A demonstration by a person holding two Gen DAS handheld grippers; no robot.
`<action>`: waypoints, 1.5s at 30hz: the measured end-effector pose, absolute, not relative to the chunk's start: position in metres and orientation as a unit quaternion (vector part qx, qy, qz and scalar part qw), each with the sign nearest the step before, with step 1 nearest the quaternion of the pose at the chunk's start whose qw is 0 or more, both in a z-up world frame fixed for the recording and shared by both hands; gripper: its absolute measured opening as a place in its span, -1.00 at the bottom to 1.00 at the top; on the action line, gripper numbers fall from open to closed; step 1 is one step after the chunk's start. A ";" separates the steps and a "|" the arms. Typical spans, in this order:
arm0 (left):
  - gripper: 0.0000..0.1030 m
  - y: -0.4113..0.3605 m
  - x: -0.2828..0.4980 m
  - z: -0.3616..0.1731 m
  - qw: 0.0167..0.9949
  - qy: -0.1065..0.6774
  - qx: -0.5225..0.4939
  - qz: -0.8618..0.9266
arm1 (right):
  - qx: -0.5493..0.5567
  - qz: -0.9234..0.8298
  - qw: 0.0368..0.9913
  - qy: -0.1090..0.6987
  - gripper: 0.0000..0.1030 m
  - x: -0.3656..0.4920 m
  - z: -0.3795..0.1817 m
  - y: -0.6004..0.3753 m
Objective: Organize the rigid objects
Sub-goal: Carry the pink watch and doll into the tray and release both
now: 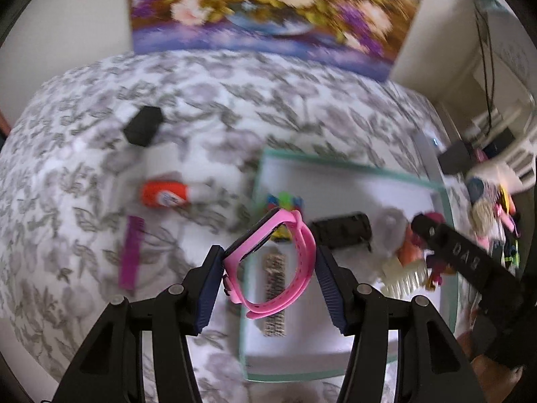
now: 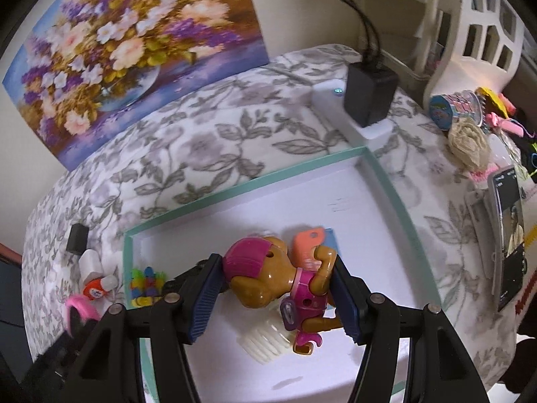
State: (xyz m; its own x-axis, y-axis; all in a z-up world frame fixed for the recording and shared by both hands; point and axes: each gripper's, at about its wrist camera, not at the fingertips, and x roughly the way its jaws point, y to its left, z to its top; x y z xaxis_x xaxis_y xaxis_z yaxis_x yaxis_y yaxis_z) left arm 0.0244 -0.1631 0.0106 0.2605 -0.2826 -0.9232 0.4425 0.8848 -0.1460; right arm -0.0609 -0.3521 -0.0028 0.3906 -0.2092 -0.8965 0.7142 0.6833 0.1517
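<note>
L tongs (image 1: pixel 270 268) w/ pink watch (image 1: pixel 273 262), R tongs (image 2: pixel 275 288) w/ toy dog (image 2: pixel 282 285)

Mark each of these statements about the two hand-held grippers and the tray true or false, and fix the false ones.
1. The left hand-held gripper holds a pink watch. True.
2. The right hand-held gripper is empty. False: it is shut on a toy dog in pink clothes.
3. The toy dog is over the tray. True.
4. The orange bottle lies inside the tray. False: it lies on the floral cloth beside the tray.
5. A purple comb lies on the cloth outside the tray. True.
6. The painting shows a ship. False: it shows flowers.
</note>
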 end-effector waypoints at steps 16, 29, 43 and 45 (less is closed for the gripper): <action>0.15 -0.190 0.008 -0.015 0.767 0.578 0.126 -0.250 | 0.255 -0.305 0.770 0.499 0.34 -0.060 -0.013 -0.356; 0.53 -0.173 0.023 -0.008 0.780 0.576 0.105 -0.220 | 0.258 -0.282 0.768 0.514 0.81 -0.050 -0.022 -0.347; 0.76 -0.116 0.061 -0.004 0.804 0.578 0.057 -0.125 | 0.235 -0.276 0.772 0.522 0.99 -0.042 -0.024 -0.335; 0.76 -0.104 0.068 -0.002 0.809 0.576 0.046 -0.110 | 0.233 -0.275 0.773 0.522 0.99 -0.041 -0.023 -0.332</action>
